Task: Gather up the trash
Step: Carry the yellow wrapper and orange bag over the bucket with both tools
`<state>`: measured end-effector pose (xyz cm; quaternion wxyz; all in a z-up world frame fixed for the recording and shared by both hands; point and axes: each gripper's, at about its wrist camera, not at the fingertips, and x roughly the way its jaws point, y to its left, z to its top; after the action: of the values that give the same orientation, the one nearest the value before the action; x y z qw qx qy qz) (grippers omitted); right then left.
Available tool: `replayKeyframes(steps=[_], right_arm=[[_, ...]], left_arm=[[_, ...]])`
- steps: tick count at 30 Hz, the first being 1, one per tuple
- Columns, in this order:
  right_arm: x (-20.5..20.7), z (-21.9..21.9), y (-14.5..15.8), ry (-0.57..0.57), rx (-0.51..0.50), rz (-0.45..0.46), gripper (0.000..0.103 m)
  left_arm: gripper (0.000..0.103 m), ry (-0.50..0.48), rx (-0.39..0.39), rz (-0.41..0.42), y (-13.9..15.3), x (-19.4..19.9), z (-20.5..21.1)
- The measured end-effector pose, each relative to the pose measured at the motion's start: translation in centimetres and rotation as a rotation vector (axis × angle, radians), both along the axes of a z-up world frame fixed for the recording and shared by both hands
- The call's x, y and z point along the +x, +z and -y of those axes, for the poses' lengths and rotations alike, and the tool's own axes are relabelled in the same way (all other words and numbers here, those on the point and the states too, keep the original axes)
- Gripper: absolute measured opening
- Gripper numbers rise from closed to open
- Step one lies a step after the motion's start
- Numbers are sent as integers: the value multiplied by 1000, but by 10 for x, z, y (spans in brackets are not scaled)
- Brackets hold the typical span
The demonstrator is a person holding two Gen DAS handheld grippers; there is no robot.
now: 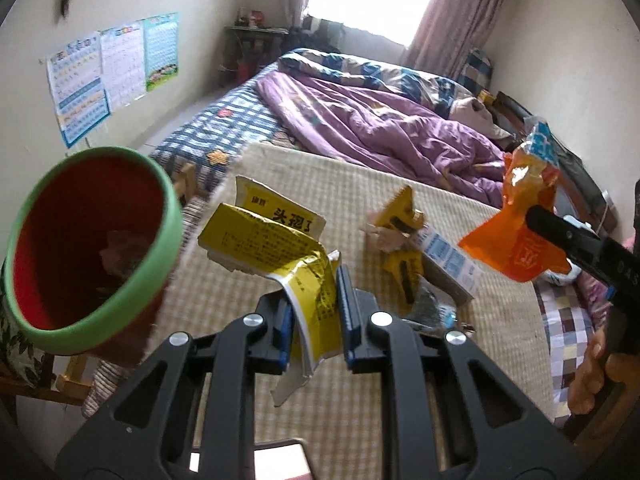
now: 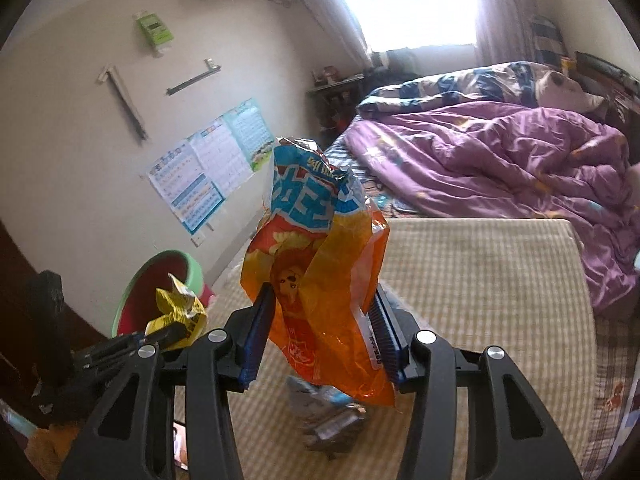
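My left gripper [image 1: 314, 300] is shut on a crumpled yellow medicine box [image 1: 276, 236] and holds it above the beige checked mat [image 1: 360, 392]. A red bin with a green rim [image 1: 84, 240] hangs close at the left; it also shows in the right wrist view [image 2: 160, 288]. My right gripper [image 2: 320, 320] is shut on an orange and blue snack bag [image 2: 316, 248], held upright above the mat [image 2: 480, 288]. That bag [image 1: 520, 216] and gripper show at the right of the left wrist view. More trash lies on the mat: yellow wrappers [image 1: 400, 216] and a white and blue carton [image 1: 448, 256].
A bed with a purple quilt [image 1: 384, 120] fills the far side. A wall with posters [image 1: 96, 76] stands on the left. Wrappers lie on the mat below the bag [image 2: 328, 420]. A hand [image 1: 600, 368] holds the right gripper.
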<state>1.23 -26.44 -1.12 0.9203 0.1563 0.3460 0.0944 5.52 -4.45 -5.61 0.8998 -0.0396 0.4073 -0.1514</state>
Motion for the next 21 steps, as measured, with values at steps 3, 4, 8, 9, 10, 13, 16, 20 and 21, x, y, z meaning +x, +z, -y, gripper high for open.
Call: replayKeyframes(steps=[3, 4, 8, 9, 10, 13, 16, 20, 21], right_arm=[[5, -14, -2, 31, -9, -7, 47], [7, -19, -3, 43, -9, -12, 47], [13, -35, -6, 73, -10, -18, 47], [14, -39, -6, 80, -11, -19, 47], [16, -44, -6, 87, -14, -19, 47], [18, -58, -7, 104, -19, -22, 47], [21, -71, -10, 121, -22, -31, 47], [23, -88, -10, 139, -27, -33, 47], [25, -95, -9, 144, -28, -30, 47]], left_arm=[[18, 29, 12, 9, 2, 0, -12], [18, 40, 17, 12, 3, 0, -17], [18, 77, 34, 29, 7, -1, -35], [18, 85, 40, 33, 7, -1, -39], [18, 90, 43, 34, 7, 1, -43], [18, 109, 45, 35, 7, 2, -56], [18, 119, 44, 36, 7, 2, -68], [18, 126, 42, 39, 8, 1, -84], [18, 128, 41, 40, 8, 1, -88]])
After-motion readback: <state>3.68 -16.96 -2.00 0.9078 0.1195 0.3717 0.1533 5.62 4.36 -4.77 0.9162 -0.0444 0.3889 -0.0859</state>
